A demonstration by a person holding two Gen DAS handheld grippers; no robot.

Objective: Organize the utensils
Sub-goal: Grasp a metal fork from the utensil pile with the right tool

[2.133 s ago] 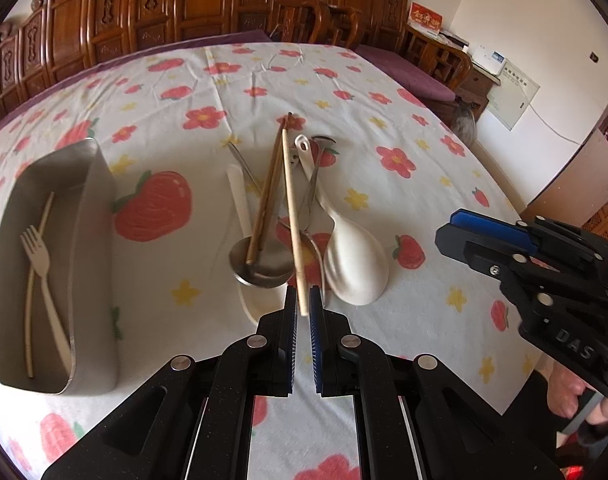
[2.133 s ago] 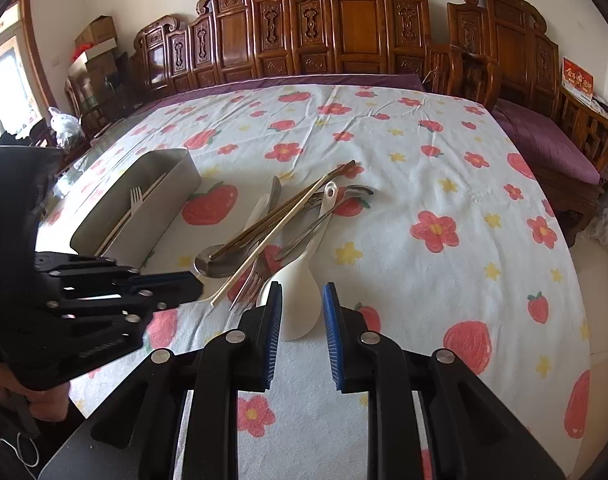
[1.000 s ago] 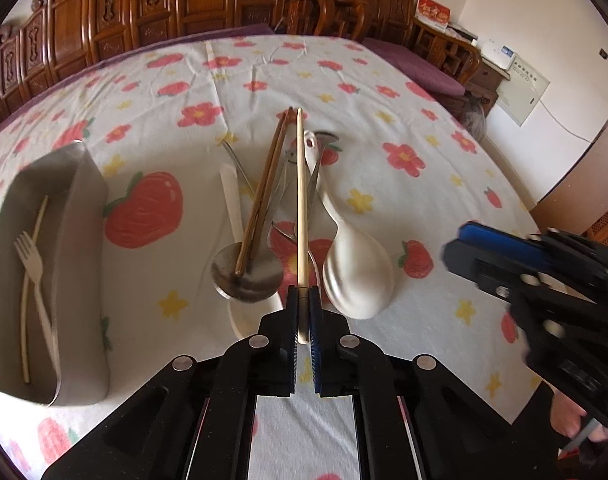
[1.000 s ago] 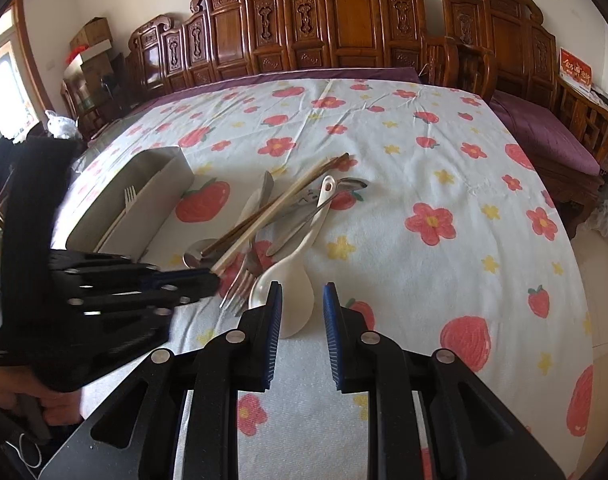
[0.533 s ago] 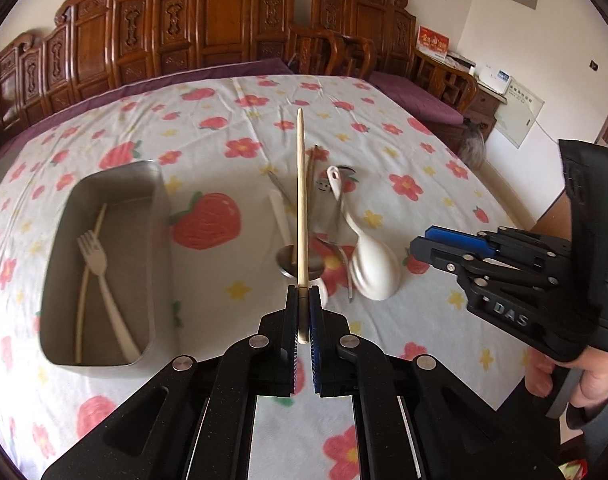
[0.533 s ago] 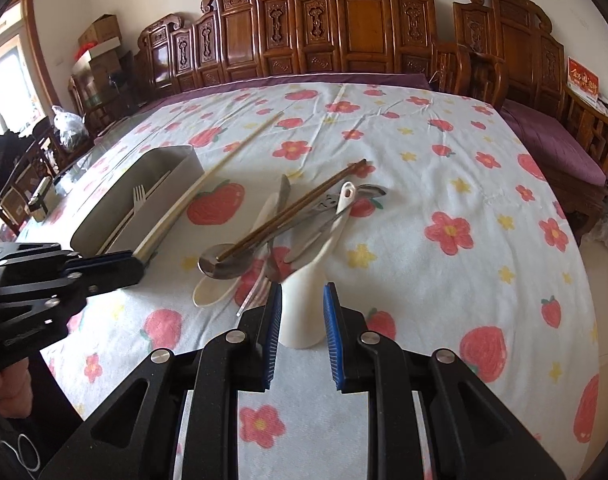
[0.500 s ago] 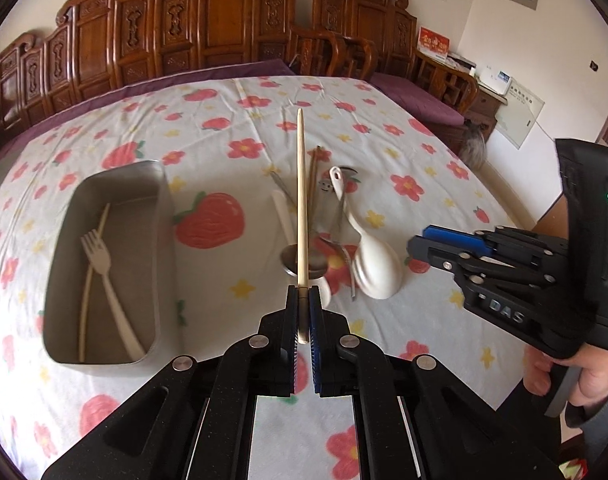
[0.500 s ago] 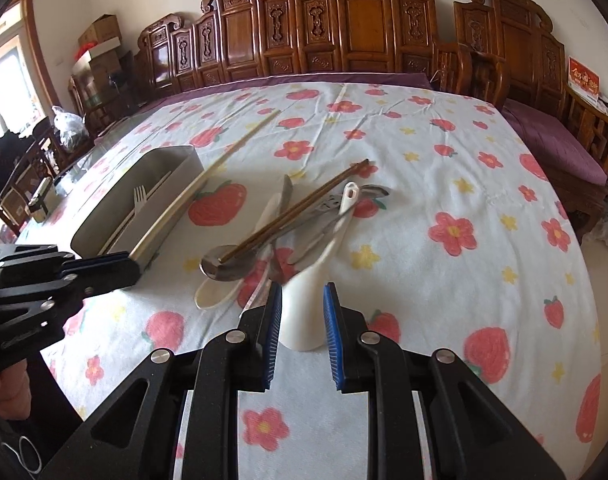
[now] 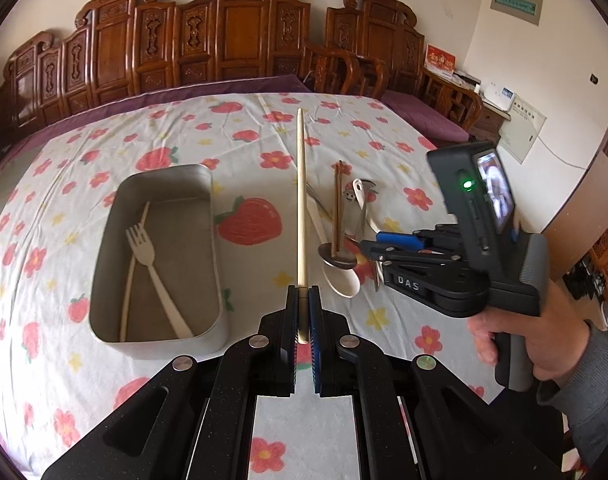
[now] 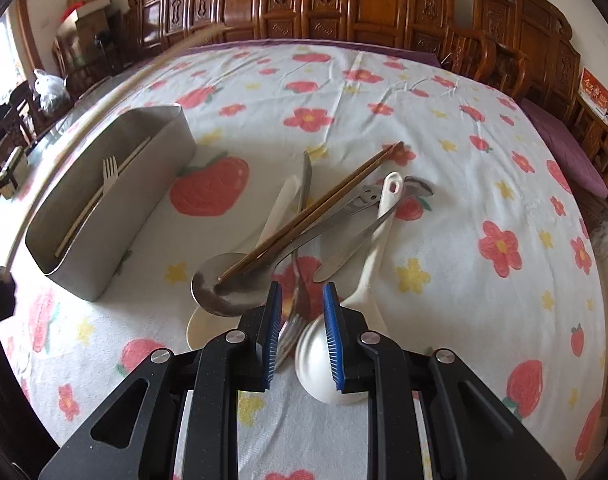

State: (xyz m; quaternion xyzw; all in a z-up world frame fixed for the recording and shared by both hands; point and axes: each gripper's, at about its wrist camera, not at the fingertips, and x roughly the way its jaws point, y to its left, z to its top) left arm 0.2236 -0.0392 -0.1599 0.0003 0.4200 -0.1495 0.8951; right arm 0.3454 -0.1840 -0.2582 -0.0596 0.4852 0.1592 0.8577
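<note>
Pale wooden chopstick point(image 9: 301, 208): long, thin, tapered to tip. Thick end clamped between closed jaws of left gripper point(image 9: 302, 320); long axis aimed straight away from gripper, above flowered tablecloth point(image 9: 243, 136), between metal tray point(image 9: 159, 344) and utensil pile point(image 10: 304, 232). Right gripper point(image 10: 301, 320) seen partly open, nothing gripped, lowered over pile's fork point(image 10: 293, 320).

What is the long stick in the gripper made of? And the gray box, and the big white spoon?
The chopstick in the left gripper looks like pale wood or bamboo: matte, tan, evenly thin. The box seems to be metal, with dull gray, thin, faintly shiny walls. The white spoon looks like plastic or ceramic: smooth, glossy, cream; the pictures cannot settle which.
</note>
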